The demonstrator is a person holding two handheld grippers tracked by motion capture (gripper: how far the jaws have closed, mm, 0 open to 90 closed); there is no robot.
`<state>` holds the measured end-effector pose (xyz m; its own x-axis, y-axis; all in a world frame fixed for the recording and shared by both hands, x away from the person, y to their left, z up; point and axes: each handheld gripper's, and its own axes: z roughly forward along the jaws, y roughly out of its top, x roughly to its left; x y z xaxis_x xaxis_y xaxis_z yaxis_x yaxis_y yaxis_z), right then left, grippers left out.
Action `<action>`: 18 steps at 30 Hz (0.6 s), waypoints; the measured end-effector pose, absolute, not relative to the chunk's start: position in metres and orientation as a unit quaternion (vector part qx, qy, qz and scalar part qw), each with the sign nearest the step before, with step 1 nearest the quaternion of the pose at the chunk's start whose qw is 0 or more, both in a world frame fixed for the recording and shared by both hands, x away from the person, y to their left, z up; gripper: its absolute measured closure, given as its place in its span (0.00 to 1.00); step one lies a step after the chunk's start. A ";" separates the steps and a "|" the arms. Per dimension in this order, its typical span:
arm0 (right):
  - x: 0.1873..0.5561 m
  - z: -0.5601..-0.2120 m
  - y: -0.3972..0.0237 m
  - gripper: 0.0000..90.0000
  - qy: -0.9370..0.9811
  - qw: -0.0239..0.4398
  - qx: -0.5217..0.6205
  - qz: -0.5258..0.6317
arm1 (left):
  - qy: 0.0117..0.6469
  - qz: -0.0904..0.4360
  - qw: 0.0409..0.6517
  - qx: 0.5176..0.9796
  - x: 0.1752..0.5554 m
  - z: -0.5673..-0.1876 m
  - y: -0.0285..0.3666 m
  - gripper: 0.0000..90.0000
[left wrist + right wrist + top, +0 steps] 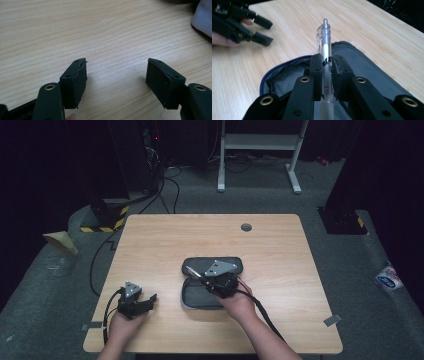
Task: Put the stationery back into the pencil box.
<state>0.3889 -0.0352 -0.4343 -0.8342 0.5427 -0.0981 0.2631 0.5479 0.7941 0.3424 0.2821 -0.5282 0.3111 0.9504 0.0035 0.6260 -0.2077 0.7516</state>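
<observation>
High view: right gripper (216,281) above the open pencil case (200,295) at table (165,240) centre, clenched on a pen (196,273). Left gripper (145,301) resting apart near the front-left edge.

Left gripper view: jaws spread, nothing between, bare wood beneath. Bring across to pin the case rim before insertion.

Right gripper view: pen (325,47) pinched along the jaws, clicker end pointing away, over the grey lining (284,80). Lower level into the mouth; release only once resting inside, clear of the zipper.
</observation>
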 end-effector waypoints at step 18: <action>0.385 -0.467 -0.043 0.87 0.891 0.135 0.220 0.374 | 0.534 0.244 0.333 0.738 0.342 -0.528 0.282 0.37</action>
<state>0.3848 -0.0430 -0.4669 -0.8667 0.4931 -0.0753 0.2915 0.6232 0.7257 0.3424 0.2821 -0.5282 0.3116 0.9502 0.0044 0.6256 -0.2086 0.7517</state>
